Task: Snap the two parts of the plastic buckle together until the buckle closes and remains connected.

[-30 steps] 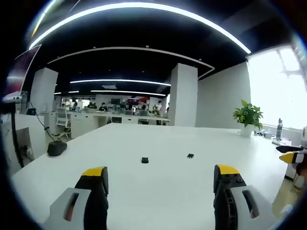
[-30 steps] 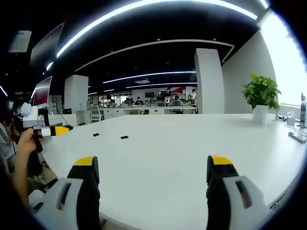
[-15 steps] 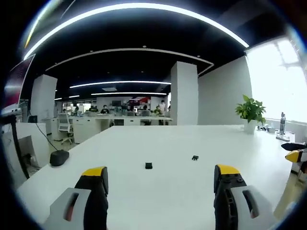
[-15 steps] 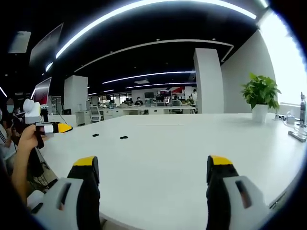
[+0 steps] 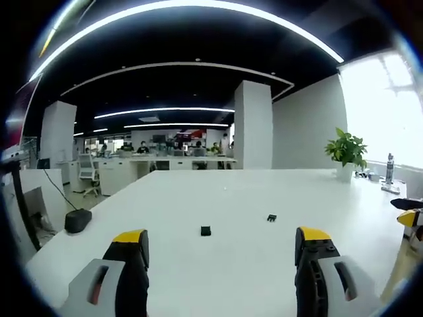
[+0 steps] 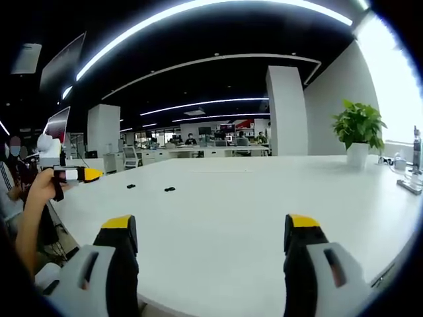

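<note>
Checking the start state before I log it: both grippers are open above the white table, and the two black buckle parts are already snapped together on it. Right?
Not quite. The two black buckle parts lie apart on the white table, not snapped together, as the left gripper view shows. The rest holds: the left gripper and the right gripper are both open above the table.

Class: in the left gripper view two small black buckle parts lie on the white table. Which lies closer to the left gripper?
The squarer buckle part, lower in that view between the open jaws, lies closer. The smaller part sits farther off toward the right jaw's side.
</note>
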`<state>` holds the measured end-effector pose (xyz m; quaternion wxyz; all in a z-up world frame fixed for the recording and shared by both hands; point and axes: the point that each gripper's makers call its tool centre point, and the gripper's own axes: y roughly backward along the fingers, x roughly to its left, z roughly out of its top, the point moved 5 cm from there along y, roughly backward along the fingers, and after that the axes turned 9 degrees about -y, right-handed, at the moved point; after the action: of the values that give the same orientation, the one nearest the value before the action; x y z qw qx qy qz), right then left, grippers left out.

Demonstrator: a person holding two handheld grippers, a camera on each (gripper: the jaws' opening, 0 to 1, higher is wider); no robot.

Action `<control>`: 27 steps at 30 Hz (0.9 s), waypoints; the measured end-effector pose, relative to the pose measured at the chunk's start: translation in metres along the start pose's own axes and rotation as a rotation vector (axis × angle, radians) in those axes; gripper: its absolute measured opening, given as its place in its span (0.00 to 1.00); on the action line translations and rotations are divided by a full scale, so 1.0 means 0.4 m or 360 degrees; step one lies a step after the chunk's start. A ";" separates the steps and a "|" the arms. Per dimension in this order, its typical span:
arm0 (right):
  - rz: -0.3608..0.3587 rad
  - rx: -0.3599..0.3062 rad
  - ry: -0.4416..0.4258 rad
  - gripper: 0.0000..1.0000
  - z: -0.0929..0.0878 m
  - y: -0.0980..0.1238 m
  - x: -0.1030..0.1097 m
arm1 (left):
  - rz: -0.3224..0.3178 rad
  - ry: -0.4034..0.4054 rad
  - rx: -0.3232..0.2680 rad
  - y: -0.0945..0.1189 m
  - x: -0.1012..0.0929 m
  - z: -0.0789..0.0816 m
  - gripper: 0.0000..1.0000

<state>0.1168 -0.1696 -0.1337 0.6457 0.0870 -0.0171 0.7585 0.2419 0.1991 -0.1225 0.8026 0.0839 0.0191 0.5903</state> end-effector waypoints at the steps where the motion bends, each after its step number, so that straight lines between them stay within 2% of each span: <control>1: -0.0001 0.0001 -0.0002 0.93 0.000 0.000 -0.001 | 0.0004 0.0000 0.0003 -0.003 0.002 0.000 0.93; 13: 0.0002 0.0001 -0.0005 0.92 -0.002 0.000 -0.001 | 0.0049 0.0000 0.0031 -0.063 0.008 0.002 0.92; 18: -0.0001 0.0000 -0.0007 0.92 -0.002 0.000 -0.004 | 0.0020 0.0000 0.0067 -0.080 0.003 -0.006 0.92; 27: -0.0001 -0.0003 -0.0013 0.92 -0.001 0.000 -0.006 | 0.0052 0.0040 0.0119 -0.108 0.022 -0.030 0.91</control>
<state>0.1171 -0.1718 -0.1344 0.6458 0.0893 -0.0205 0.7580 0.2836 0.1964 -0.1406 0.7890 0.1066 0.0497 0.6031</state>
